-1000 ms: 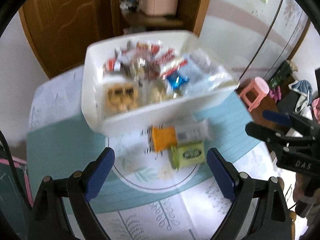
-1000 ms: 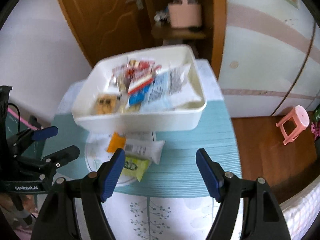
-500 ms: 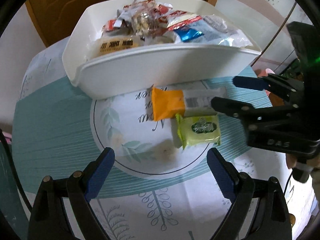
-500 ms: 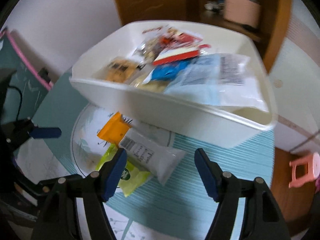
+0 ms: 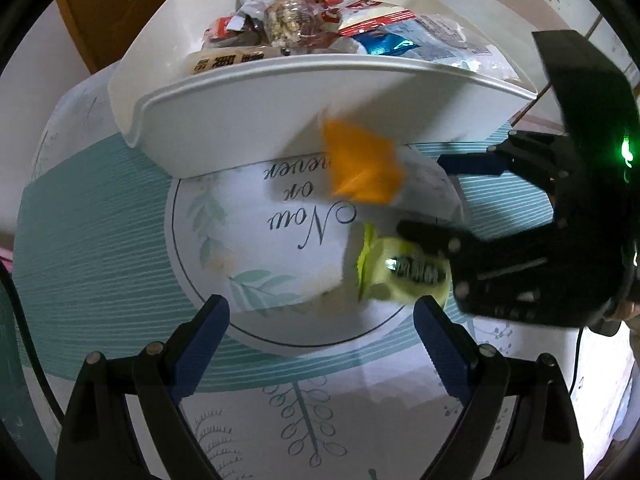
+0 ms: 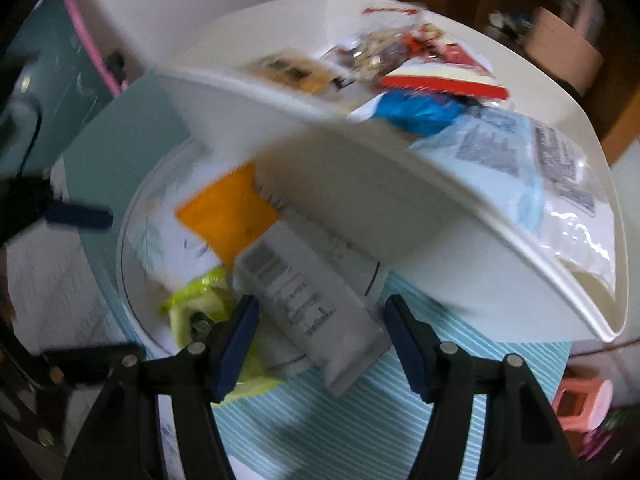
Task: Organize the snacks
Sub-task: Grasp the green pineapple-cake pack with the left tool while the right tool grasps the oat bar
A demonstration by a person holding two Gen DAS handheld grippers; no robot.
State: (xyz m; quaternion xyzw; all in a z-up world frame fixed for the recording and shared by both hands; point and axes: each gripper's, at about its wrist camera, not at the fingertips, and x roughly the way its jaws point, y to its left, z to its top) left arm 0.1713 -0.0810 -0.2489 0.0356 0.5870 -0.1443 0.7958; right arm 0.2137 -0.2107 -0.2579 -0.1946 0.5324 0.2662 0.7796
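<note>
Orange-and-white snack packet (image 6: 280, 264): on bench (image 6: 320, 432), near side of white bin (image 6: 360, 184), beside green packet (image 6: 192, 308). Light, soft, slippery film — take across flat white end. Right gripper (image 6: 320, 336) jaws apart, closing, straddling it, not yet pressing. Left gripper (image 5: 320, 344) jaws wide, empty.

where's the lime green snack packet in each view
Left wrist: the lime green packet lies right of centre on the tablecloth, partly under the right tongs.
Right wrist: lower left, behind the left blue pad.
Shared landmark: the orange-and-white packet beside it, before the white tub.
</note>
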